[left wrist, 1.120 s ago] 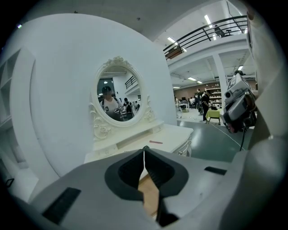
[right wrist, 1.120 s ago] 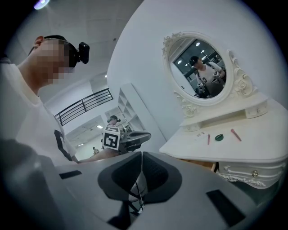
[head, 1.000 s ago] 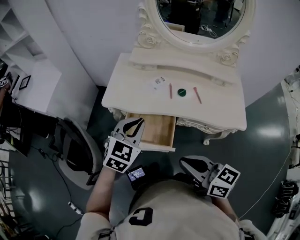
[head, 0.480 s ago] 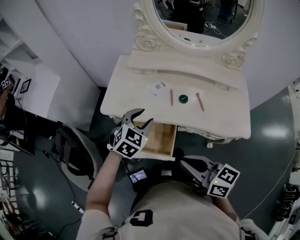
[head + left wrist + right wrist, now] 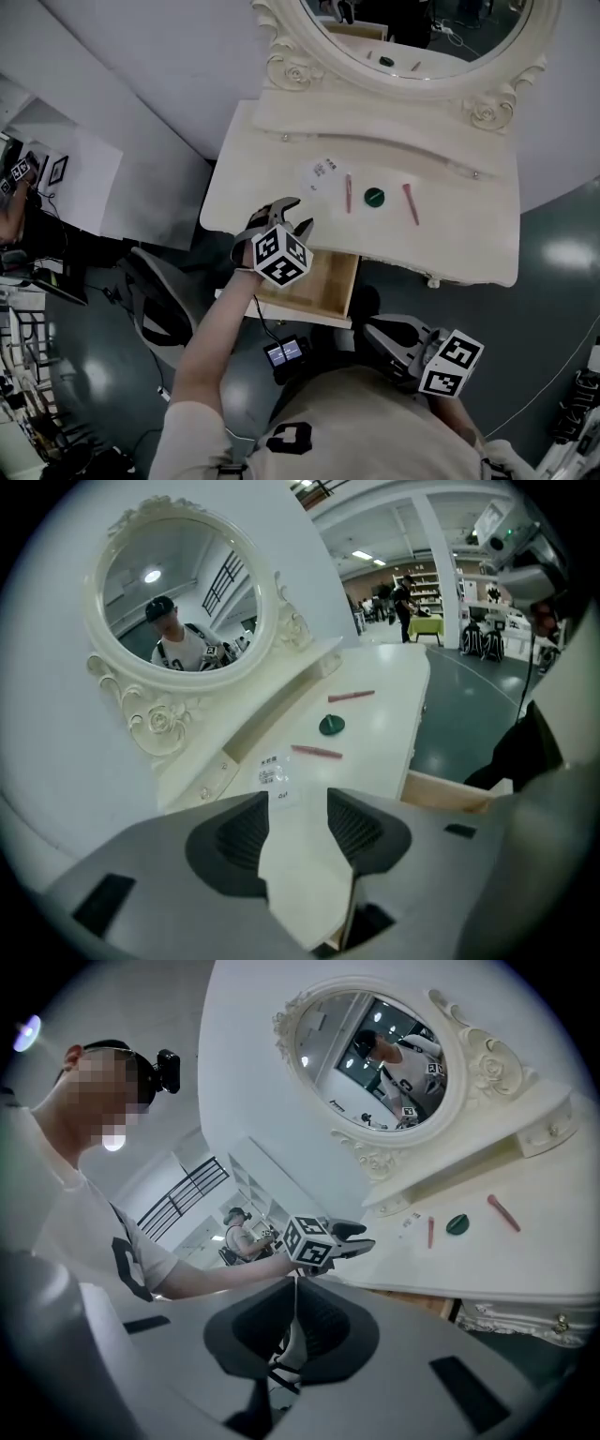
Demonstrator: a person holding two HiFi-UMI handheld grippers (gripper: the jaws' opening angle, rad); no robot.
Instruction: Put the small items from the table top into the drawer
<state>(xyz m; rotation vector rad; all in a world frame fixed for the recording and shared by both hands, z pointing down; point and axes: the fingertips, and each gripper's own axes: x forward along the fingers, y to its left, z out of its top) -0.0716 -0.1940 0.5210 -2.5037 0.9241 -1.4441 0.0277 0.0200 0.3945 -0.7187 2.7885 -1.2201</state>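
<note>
Pink sticks [image 5: 348, 192], a green cap [image 5: 374, 197] and a white packet [image 5: 319, 173] lie ahead of our left gripper [image 5: 289, 214], whose empty jaws have just been opening; our right gripper [image 5: 370, 326], behind, is closed.

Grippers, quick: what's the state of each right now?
Left gripper: open, its jaws have just been opening, nothing between them.
Right gripper: shut, empty.

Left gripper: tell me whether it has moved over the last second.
Yes. The left gripper went from the front-left corner of the open drawer to the front edge of the table; its jaws have just been opening, nothing between them.
</note>
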